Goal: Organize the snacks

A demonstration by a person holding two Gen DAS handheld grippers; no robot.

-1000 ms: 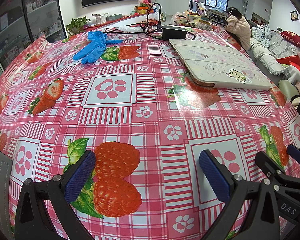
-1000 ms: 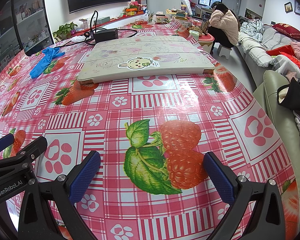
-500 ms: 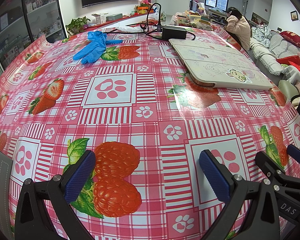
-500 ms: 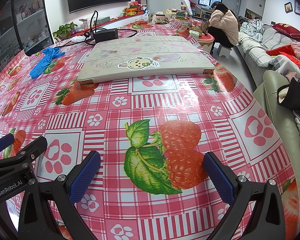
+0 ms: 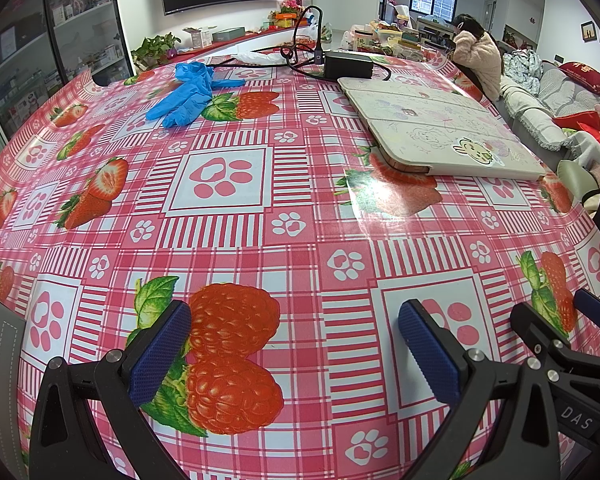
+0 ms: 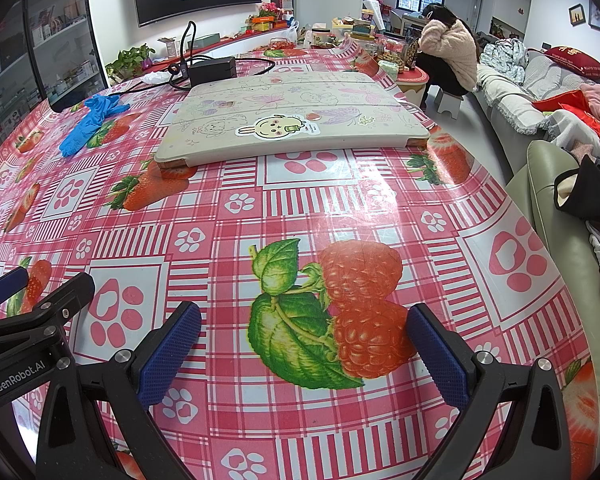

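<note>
Nearest the cameras, the left hand-held gripper (image 5: 294, 354) and the right hand-held gripper (image 6: 304, 354) are hovering side by side over the counter (image 5: 228, 240), each with its blue pads spread apart and gripping nothing. At the far left edge of the left wrist view, a sliver of a grey container (image 5: 4, 360) with something yellow in it is showing; whether that is a snack cannot be told. Beyond the grippers, one cream tablet case (image 6: 292, 120) is lying flat on the strawberry-print cloth. Left of the case, one bunch of blue gloves (image 5: 188, 94) is resting, and behind the case one black power adapter (image 5: 348, 65) is sitting with its cable.
</note>
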